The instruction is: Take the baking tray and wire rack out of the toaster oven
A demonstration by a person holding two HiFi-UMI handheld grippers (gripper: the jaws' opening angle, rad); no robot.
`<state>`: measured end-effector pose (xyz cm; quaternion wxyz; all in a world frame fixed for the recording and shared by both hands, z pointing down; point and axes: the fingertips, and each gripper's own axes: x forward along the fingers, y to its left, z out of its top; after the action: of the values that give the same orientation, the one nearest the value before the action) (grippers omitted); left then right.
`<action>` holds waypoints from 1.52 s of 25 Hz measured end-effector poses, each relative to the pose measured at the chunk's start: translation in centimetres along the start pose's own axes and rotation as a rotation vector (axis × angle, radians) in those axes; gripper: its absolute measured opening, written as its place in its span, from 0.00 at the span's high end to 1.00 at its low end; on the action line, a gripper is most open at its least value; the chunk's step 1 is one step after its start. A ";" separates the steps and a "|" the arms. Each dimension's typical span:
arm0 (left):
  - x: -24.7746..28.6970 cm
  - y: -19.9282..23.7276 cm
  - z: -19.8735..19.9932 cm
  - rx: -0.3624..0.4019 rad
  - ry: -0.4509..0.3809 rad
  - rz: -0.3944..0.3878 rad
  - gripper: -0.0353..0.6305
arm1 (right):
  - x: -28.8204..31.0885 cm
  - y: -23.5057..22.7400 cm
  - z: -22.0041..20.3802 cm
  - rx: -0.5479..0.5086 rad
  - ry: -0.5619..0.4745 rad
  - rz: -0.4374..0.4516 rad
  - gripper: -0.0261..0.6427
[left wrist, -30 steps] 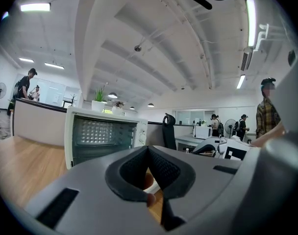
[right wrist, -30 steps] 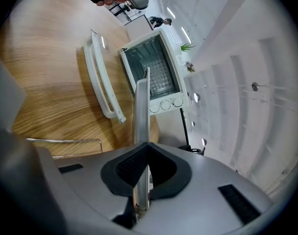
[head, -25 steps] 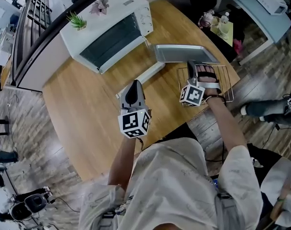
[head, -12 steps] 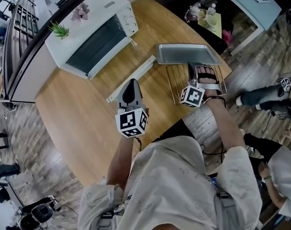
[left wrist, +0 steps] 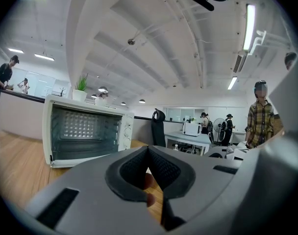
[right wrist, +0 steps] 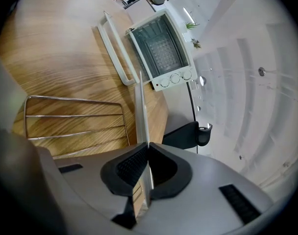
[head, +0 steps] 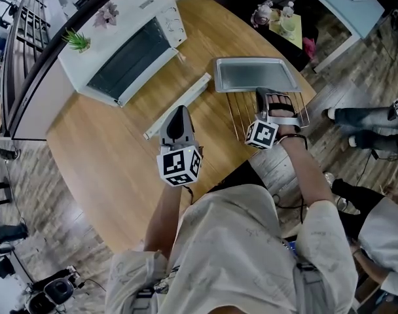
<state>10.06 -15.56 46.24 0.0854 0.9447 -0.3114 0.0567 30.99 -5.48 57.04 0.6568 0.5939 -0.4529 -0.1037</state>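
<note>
The white toaster oven [head: 120, 41] stands at the table's far left, its glass front [left wrist: 83, 133] facing my left gripper. The metal baking tray [head: 254, 75] lies on the table to the oven's right. My right gripper [head: 264, 97] is shut on its near rim, and the tray [right wrist: 140, 111] shows edge-on between the pads of that gripper [right wrist: 148, 151]. The wire rack [head: 237, 120] lies flat on the wood under and beside that gripper, its bars [right wrist: 75, 121] left of the jaws. My left gripper [head: 178, 126] hovers mid-table, shut on nothing [left wrist: 148, 151].
A long white strip [head: 177, 105] lies on the table between the oven and the grippers. A small plant [head: 78, 41] sits on top of the oven. The table's rounded edge [head: 304, 77] runs close behind the tray. People stand in the room behind.
My right gripper has carried the tray a little further from the oven and lower, above the rack's far end. The left gripper has shifted only slightly.
</note>
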 end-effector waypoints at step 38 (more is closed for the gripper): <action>1.4 -0.8 -2.6 -0.027 0.063 -0.012 0.93 | 0.6 8.6 -3.5 0.146 0.120 0.475 0.74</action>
<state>11.46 -15.24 48.87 0.1080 0.9431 -0.3037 0.0819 30.37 -1.11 65.27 0.6437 0.5218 -0.5464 0.1220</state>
